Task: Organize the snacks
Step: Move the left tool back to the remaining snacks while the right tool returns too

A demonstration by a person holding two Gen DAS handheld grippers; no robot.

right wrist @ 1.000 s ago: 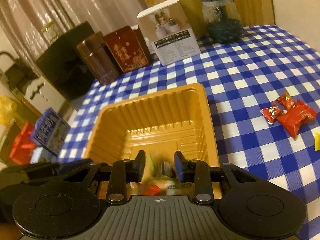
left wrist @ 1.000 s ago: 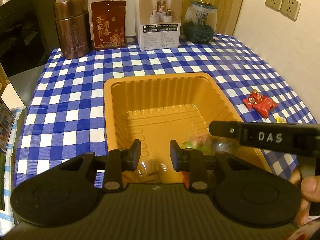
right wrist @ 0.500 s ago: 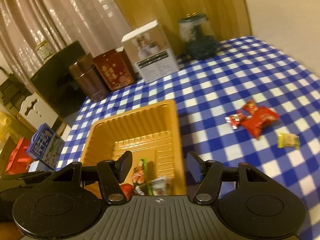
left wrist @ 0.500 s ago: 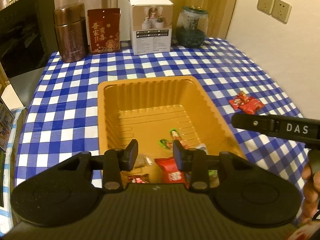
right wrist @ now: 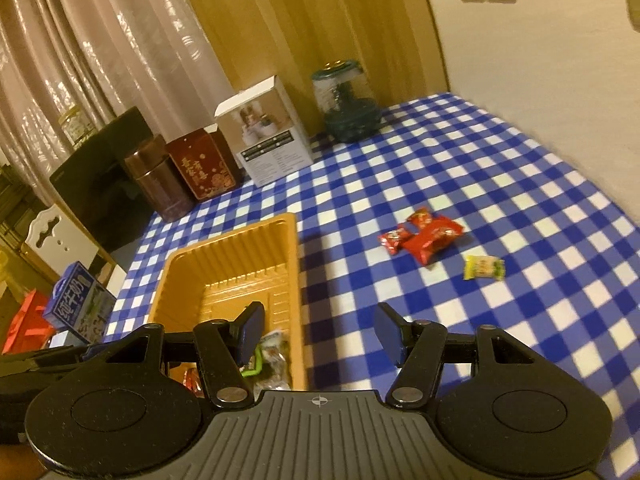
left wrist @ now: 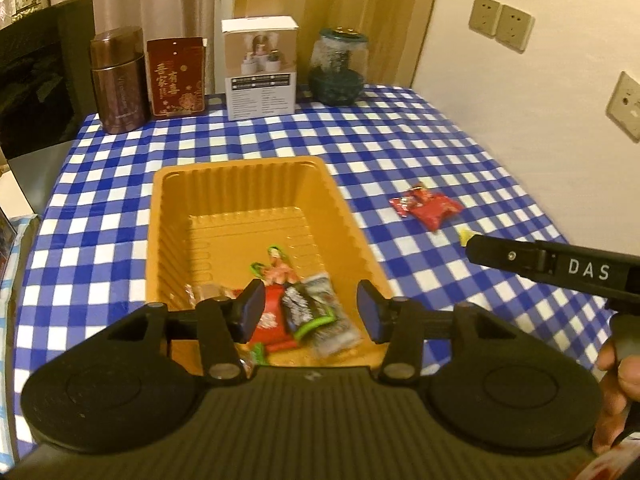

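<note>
An orange plastic tray [left wrist: 248, 184] [right wrist: 256, 240] sits on the blue-checked tablecloth. Several wrapped snacks [left wrist: 296, 308] [right wrist: 272, 354] lie in its near end. My left gripper [left wrist: 311, 310] is open and empty above the tray's near end. My right gripper [right wrist: 319, 334] is open and empty, over the cloth just right of the tray; its body shows in the left wrist view [left wrist: 560, 268]. Red snack packets [right wrist: 430, 236] [left wrist: 430, 206] and a small yellow candy [right wrist: 483, 267] lie on the cloth to the right.
Along the far table edge stand a brown tin [left wrist: 118, 80], a red box [left wrist: 176, 76], a white box [left wrist: 260, 68] and a glass jar [left wrist: 340, 66]. A dark screen [left wrist: 36, 76] is at the left. A wall with sockets [left wrist: 502, 22] is on the right.
Both grippers have pulled back and up from the tray and opened wider. The snack the right gripper held now lies in the tray. The right gripper has swung right, toward the loose snacks.
</note>
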